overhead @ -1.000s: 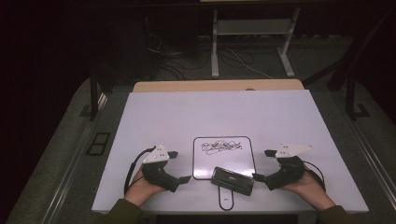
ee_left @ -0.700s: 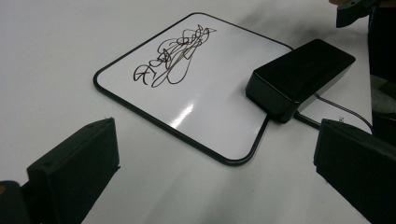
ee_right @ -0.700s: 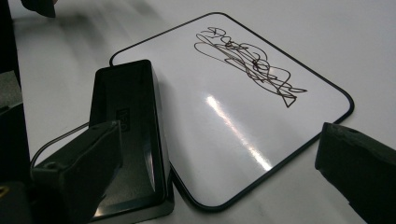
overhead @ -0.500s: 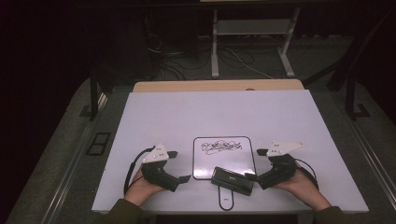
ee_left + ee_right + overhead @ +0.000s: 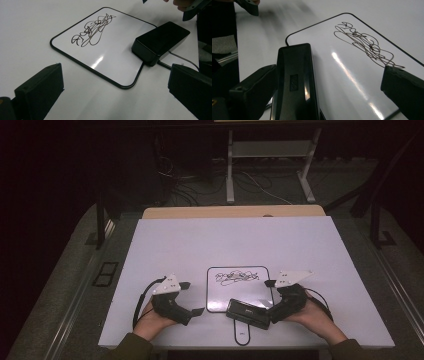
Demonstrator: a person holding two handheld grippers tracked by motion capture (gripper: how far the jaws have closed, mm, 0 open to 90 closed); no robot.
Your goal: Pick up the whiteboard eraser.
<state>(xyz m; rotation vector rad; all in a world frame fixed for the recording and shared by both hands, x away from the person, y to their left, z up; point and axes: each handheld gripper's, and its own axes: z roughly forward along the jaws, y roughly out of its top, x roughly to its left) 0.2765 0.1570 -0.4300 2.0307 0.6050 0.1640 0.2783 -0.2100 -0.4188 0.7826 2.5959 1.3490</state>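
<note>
A small black-rimmed whiteboard point(image 5: 220, 292) with a black scribble point(image 5: 235, 277) lies on the white table point(image 5: 300, 245) near its front edge. On the board's near right corner rests a black eraser block point(image 5: 247, 313). My right gripper point(image 5: 270, 301) is open right beside it. In the right gripper view the eraser point(image 5: 295, 82) lies between the jaws, close against the left one, with the scribble point(image 5: 367, 45) beyond. My left gripper point(image 5: 192, 298) stands open left of the board, holding nothing. From its view I see the whiteboard point(image 5: 110, 50) and the eraser point(image 5: 160, 41) ahead.
A thin black loop point(image 5: 241, 336) runs from under the eraser to the table's front edge. A wooden strip point(image 5: 232, 211) borders the far edge. Beyond it are floor cables point(image 5: 185, 180) and a white stand point(image 5: 270, 150). The table's far half is bare.
My right gripper has moved left, bringing its jaws up around the eraser's right end. The left gripper, board and eraser have stayed put.
</note>
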